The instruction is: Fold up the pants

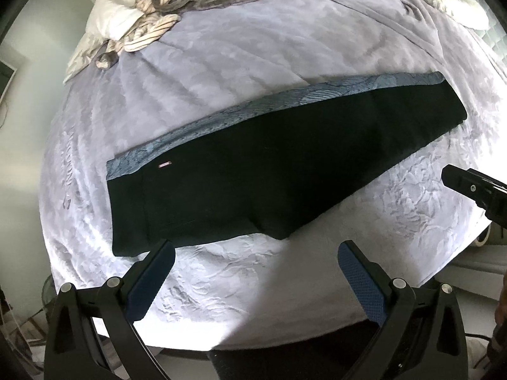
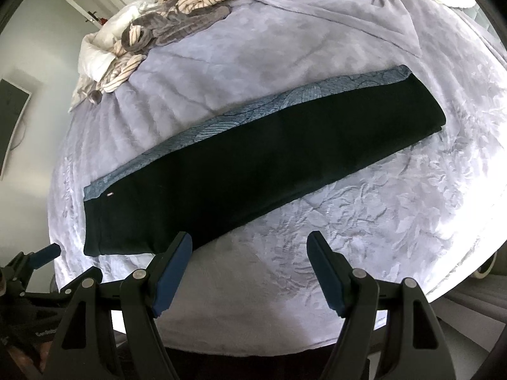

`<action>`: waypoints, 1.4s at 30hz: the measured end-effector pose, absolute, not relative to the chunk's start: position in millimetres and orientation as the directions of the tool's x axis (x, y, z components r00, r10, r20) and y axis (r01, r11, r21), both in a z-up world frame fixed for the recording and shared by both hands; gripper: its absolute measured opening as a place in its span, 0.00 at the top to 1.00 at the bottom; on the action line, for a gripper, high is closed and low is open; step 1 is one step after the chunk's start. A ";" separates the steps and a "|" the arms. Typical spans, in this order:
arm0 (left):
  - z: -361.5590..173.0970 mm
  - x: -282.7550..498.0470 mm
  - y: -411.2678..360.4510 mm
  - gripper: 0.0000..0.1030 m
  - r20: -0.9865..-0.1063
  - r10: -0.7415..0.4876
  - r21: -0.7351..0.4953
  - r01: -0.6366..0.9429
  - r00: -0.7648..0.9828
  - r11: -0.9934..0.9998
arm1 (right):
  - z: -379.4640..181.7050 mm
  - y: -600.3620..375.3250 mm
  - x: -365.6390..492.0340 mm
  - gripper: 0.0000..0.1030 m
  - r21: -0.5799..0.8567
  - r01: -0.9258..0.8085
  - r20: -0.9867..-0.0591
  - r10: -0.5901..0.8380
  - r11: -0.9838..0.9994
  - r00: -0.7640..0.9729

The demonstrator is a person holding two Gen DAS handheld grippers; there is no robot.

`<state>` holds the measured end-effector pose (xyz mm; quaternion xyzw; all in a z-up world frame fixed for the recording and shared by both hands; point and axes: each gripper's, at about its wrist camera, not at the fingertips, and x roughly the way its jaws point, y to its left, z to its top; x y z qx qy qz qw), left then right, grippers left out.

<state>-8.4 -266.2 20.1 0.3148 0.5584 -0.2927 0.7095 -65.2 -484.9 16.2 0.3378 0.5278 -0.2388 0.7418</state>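
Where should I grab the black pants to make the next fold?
Probably take the black pants at the cuff end, coming from the right. They lie flat, already halved lengthwise, so that narrow end could lift and carry over to the waistband. Both grippers, left gripper and right gripper, are open and empty.

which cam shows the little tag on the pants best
The left wrist view: the small pale tag on the pants sits nearer the frame's centre and looks larger. In the right wrist view the tag is just a tiny speck near the pants' left end.
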 end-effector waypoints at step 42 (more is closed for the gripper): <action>-62.7 -45.6 -463.6 0.00 -0.988 -0.006 0.119 0.799 0.152 0.590 | -79.2 -682.4 -150.5 0.24 0.411 0.812 -0.909 0.125 0.414 0.397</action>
